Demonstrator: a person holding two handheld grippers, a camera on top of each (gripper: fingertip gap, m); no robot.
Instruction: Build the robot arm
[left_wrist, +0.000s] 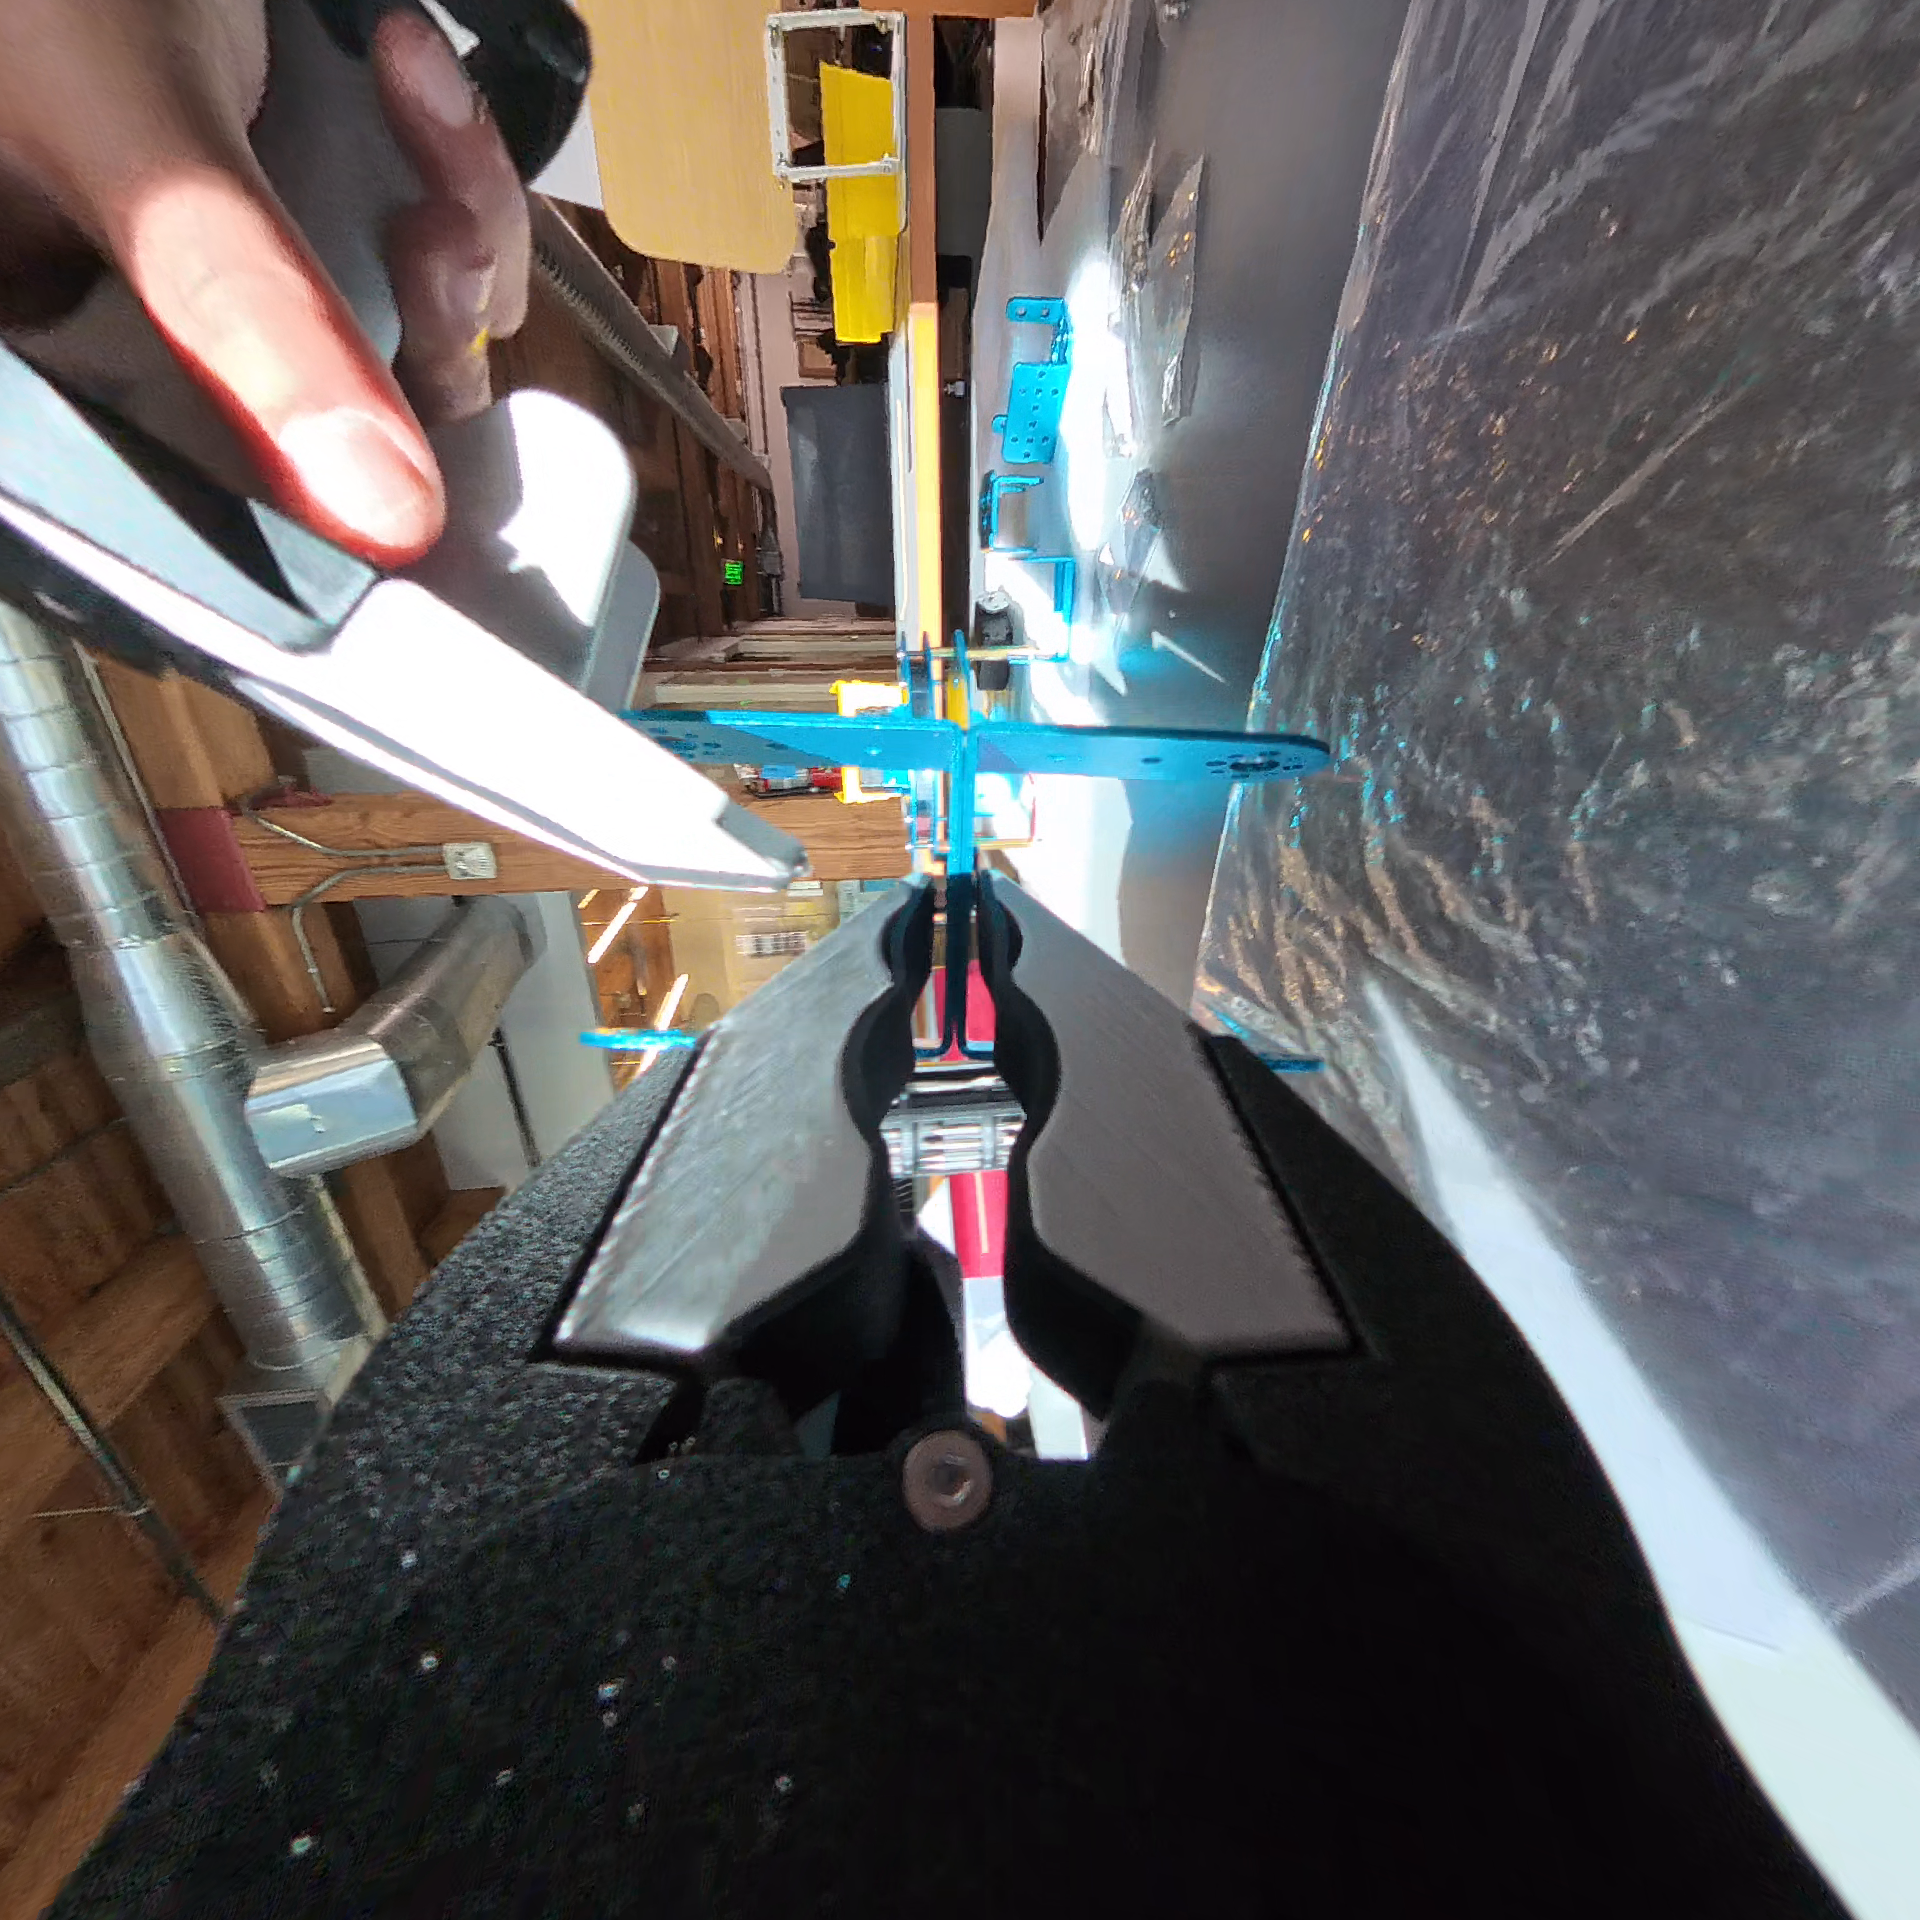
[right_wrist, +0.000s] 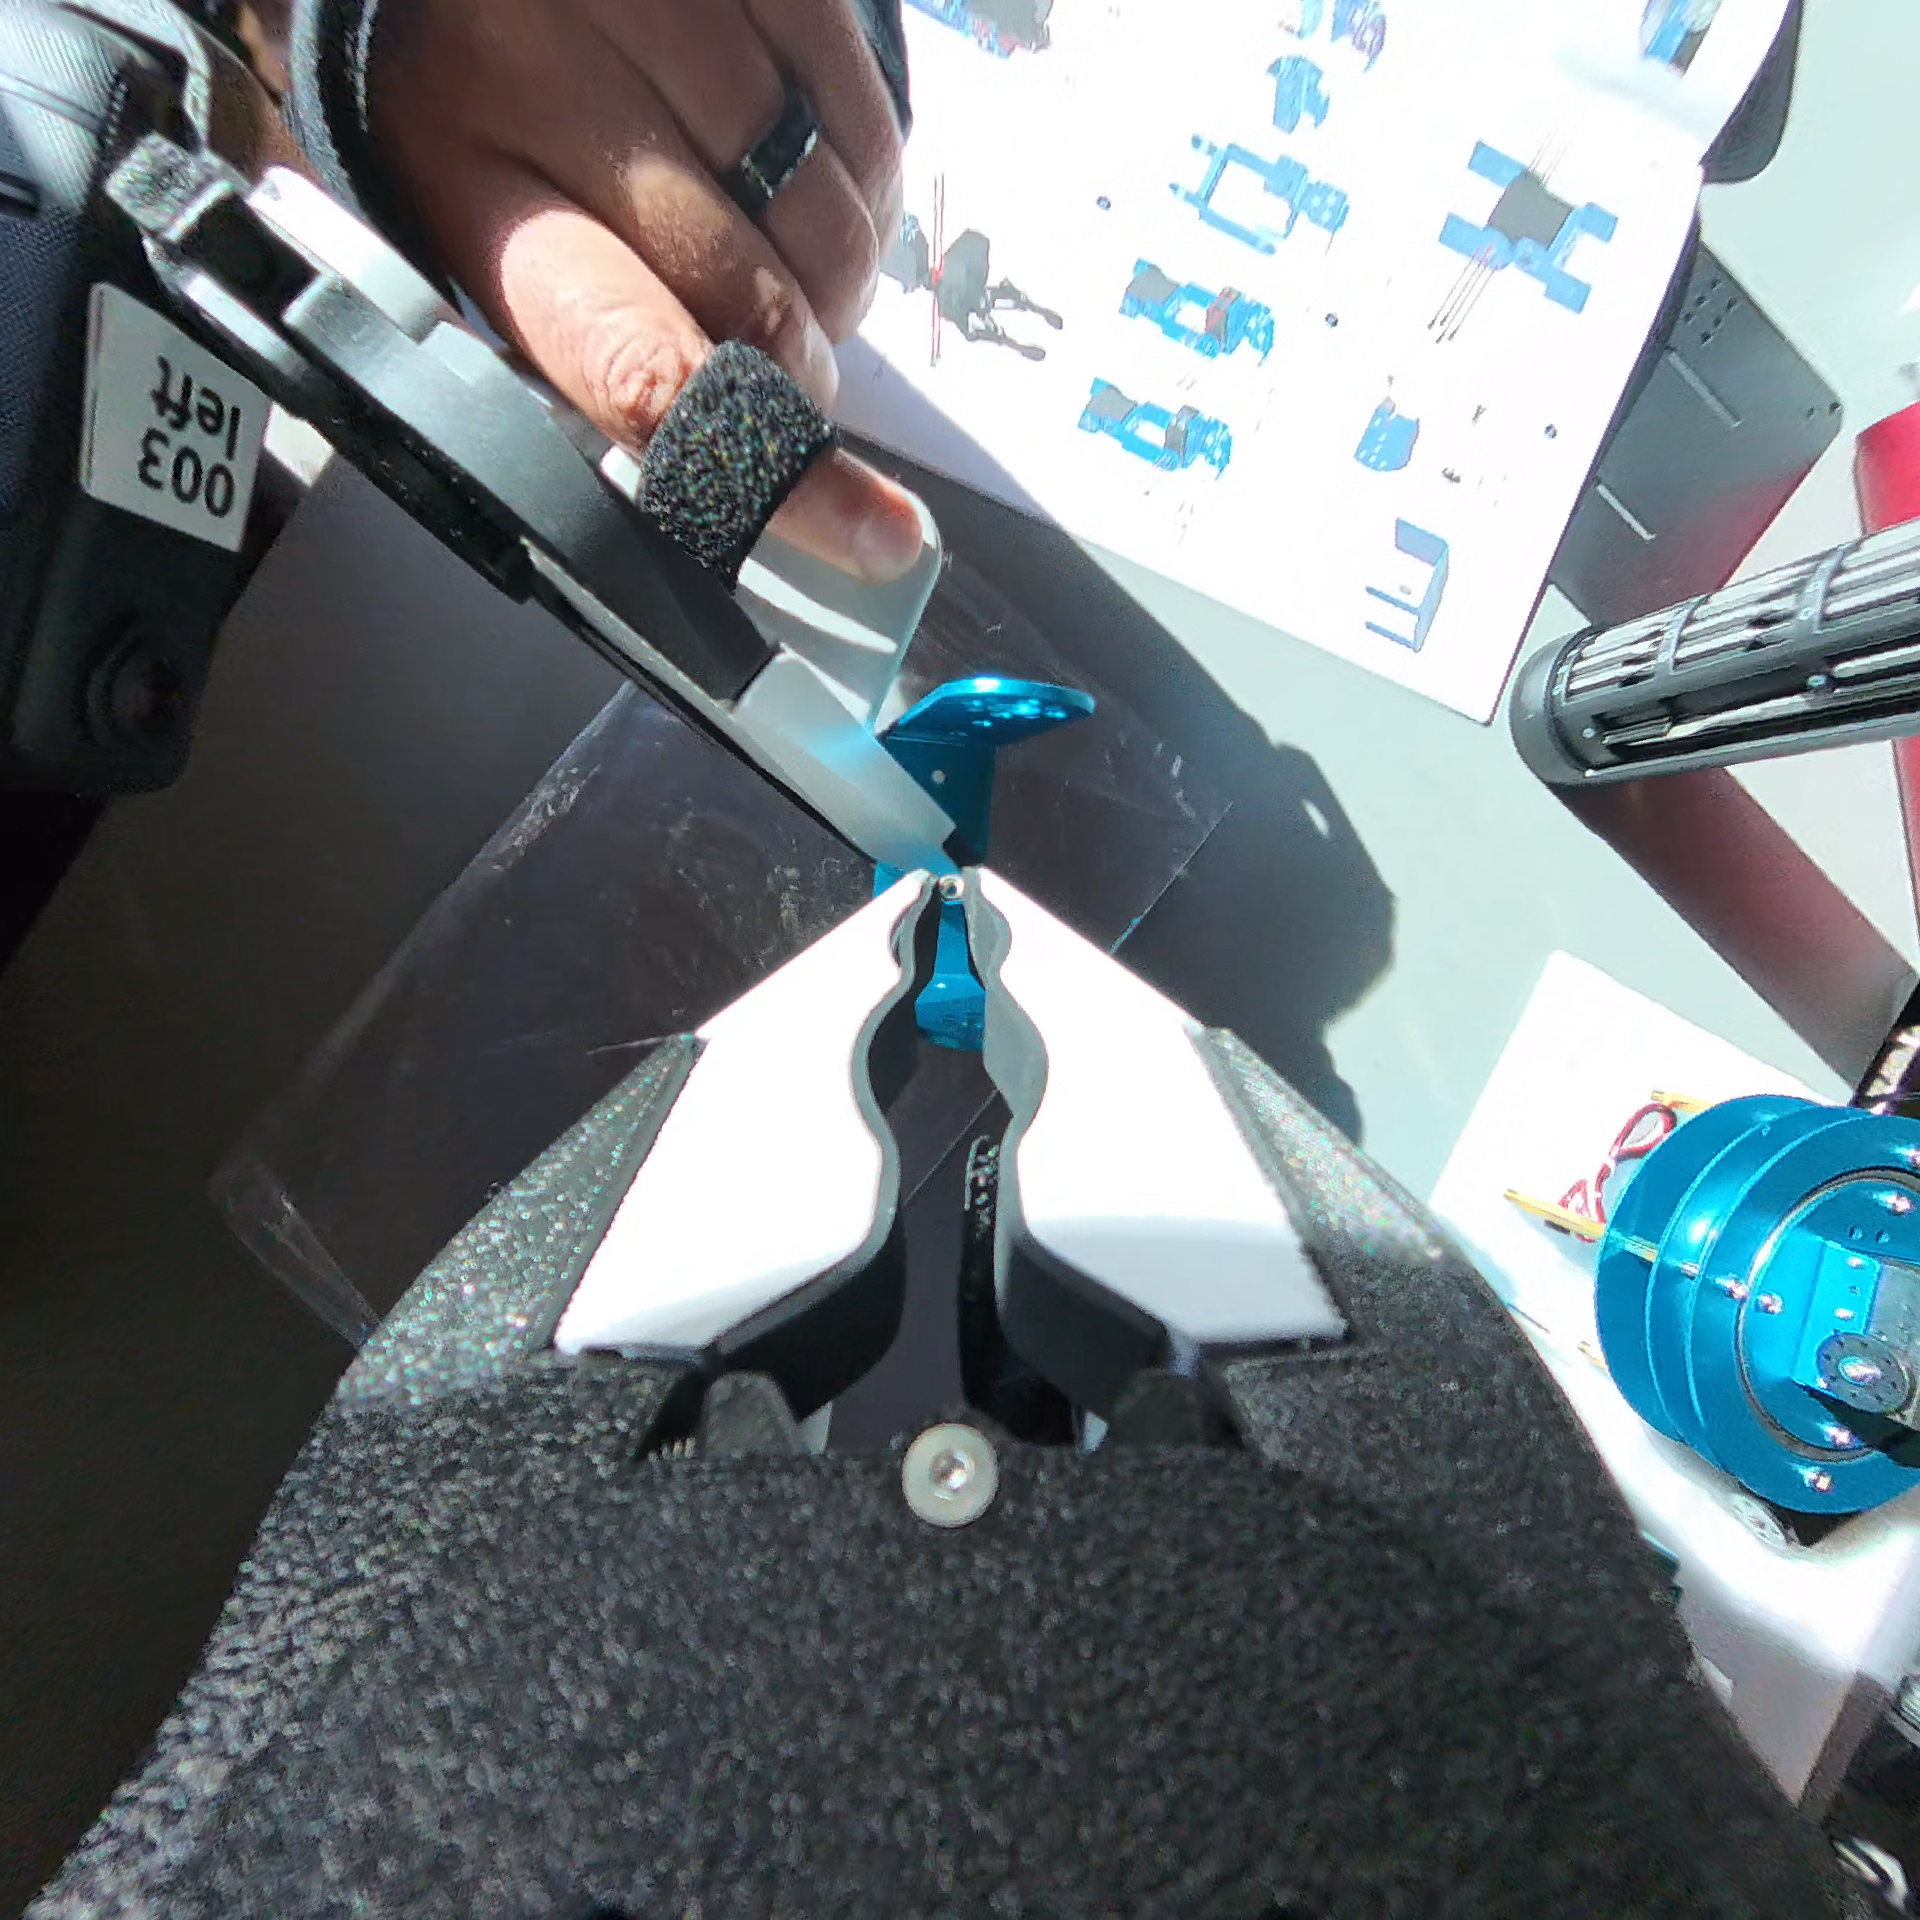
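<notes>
A white printed label (right_wrist: 171, 416) marks my left gripper (left_wrist: 951, 883), clamped on a blue metal bracket (left_wrist: 977, 753); my right gripper (right_wrist: 948, 883) pinches a tiny silver screw (right_wrist: 950, 885).

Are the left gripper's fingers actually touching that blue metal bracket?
Touching. In the left wrist view the left gripper is closed on the thin edge of the blue bracket, with no gap showing at the tips.

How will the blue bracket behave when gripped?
Probably stiff: the blue bracket looks like thin metal, unbent in the left gripper. Its glossy finish may slip. Pinched at one edge, it could pivot.
</notes>
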